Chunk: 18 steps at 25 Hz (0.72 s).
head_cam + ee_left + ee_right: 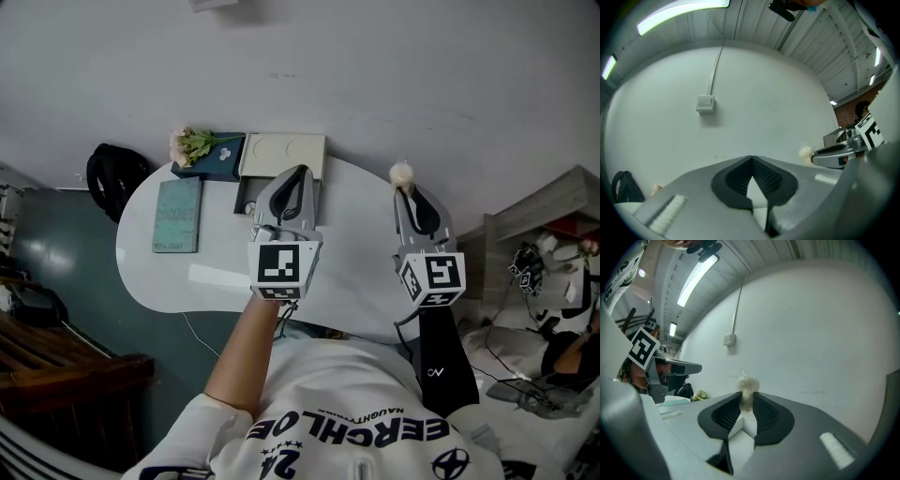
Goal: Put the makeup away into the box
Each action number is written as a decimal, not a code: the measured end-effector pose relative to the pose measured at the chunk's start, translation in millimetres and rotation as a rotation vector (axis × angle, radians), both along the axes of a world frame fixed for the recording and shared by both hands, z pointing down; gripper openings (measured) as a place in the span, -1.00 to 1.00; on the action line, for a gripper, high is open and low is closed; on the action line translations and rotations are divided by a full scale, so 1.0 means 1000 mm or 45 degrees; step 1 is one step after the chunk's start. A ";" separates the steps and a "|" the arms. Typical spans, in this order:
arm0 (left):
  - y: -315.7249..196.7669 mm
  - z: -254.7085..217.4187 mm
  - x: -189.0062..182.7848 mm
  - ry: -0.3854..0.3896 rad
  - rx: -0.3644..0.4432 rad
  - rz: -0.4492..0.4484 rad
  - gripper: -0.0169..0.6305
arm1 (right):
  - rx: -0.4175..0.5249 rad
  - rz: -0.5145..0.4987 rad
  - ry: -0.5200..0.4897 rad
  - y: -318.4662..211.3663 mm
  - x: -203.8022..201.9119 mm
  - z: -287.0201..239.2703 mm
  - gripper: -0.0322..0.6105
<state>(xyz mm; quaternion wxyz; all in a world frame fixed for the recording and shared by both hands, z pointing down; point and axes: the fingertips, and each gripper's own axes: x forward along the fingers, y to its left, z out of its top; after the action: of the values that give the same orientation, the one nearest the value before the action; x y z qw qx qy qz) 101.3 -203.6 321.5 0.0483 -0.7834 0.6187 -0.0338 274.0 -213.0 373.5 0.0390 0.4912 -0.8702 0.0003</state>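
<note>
Pinching a cream puff [748,383] by its lower half, the right gripper [746,400] holds it mid-frame, well right of the box [314,155] at upper centre. The left gripper [751,160] is closed, empty. The puff looks light and squashy; gentle, low grip suits.

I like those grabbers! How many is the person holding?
2. The left gripper is by the box; the right gripper pinches a fluffy puff. None look hidden.

Bright ceiling tubes [679,11] light evenly; fisheye edges warp, corners seemingly dark.
</note>
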 end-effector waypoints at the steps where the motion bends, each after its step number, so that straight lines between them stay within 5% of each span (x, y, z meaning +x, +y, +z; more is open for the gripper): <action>1: 0.001 0.000 -0.004 -0.004 -0.001 -0.006 -0.95 | -0.004 -0.010 -0.003 0.000 -0.005 0.001 -0.58; 18: 0.003 0.003 -0.132 -0.055 -0.022 -0.102 -0.95 | -0.031 -0.157 -0.034 -0.011 -0.148 -0.006 -0.57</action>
<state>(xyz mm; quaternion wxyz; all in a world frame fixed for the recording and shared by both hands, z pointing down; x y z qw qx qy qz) -30.9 -200.6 324.1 0.0532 -0.7575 0.6481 -0.0579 125.7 -223.6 367.2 0.0335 0.4360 -0.8992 0.0150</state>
